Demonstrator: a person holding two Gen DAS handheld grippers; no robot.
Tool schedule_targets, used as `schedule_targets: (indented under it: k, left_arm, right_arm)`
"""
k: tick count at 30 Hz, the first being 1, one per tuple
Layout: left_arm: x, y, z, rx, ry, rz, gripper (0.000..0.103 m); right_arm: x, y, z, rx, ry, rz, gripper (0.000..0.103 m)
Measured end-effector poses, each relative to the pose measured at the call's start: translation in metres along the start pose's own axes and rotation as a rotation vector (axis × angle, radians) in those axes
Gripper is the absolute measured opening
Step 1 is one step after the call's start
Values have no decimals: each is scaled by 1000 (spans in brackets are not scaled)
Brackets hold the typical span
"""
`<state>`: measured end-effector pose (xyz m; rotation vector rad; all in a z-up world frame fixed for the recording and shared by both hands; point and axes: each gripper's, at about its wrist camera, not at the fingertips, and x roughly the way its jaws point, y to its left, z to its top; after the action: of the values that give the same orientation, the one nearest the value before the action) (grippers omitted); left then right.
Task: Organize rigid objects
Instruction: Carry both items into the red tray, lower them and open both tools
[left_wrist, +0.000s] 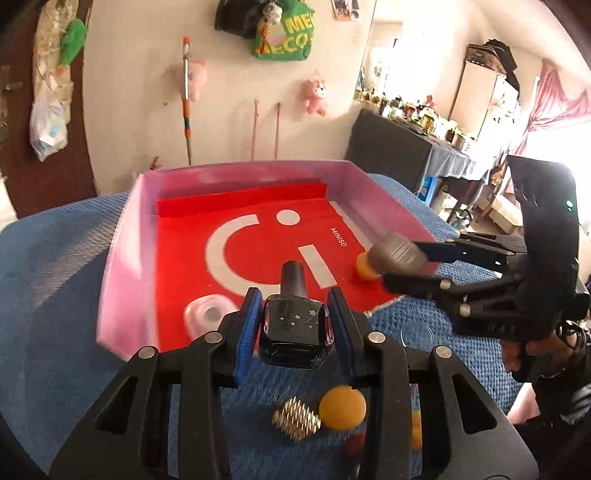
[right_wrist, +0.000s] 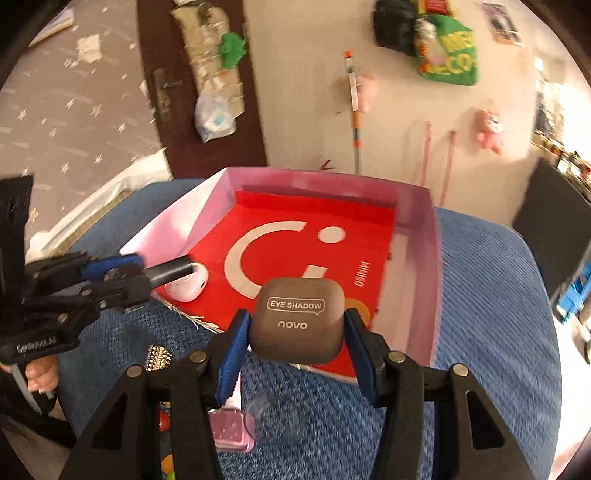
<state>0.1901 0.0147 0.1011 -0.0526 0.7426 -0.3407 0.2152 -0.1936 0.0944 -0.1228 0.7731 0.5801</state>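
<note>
Two grippers hang above a blue fabric surface (left_wrist: 55, 280), each clamped on a small cosmetic item. The left gripper (left_wrist: 293, 325) has its blue pads pressed against both sides of a dark nail polish bottle (left_wrist: 293, 332) with a black cap pointing forward, held in the air at the near edge of a pink-walled box (left_wrist: 122, 266) lined with a red sheet (left_wrist: 184, 258) printed with a white smile mark. The right gripper (right_wrist: 295, 332) grips a brown eye shadow case (right_wrist: 299, 321) by its two sides, over the near right part of the same box. Inside the box lie a pale pink earbud case (right_wrist: 186, 288) near the left front corner and an orange round piece (left_wrist: 364, 267) near the right. On the blue surface in front of the box sit a gold studded object (left_wrist: 295, 422), another orange round piece (left_wrist: 341, 406), a pink nail polish bottle (right_wrist: 231, 430) and a clear plastic dome (right_wrist: 277, 417).
</note>
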Motion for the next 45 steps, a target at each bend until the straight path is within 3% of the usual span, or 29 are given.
schedule_targets:
  k: [6,13,18,37,45]
  left_arm:
    - [44,4,11,-21,79,-45,35]
    - [76,-1,11,1,143,-46,35]
    - [86,-3,9,18,166,-38,35]
    - [98,2,4,23,204,-40,34]
    - [98,2,5,34,206,-41,35]
  right_arm:
    - [31,-5,16,-113,104,80,54]
    - [59,-7,26,-235,207,160,54]
    - [76,-5,27,-280,265,207,47]
    - [81,5,29,-377,311,212,46]
    - [82,6,25,-403,323,202,50]
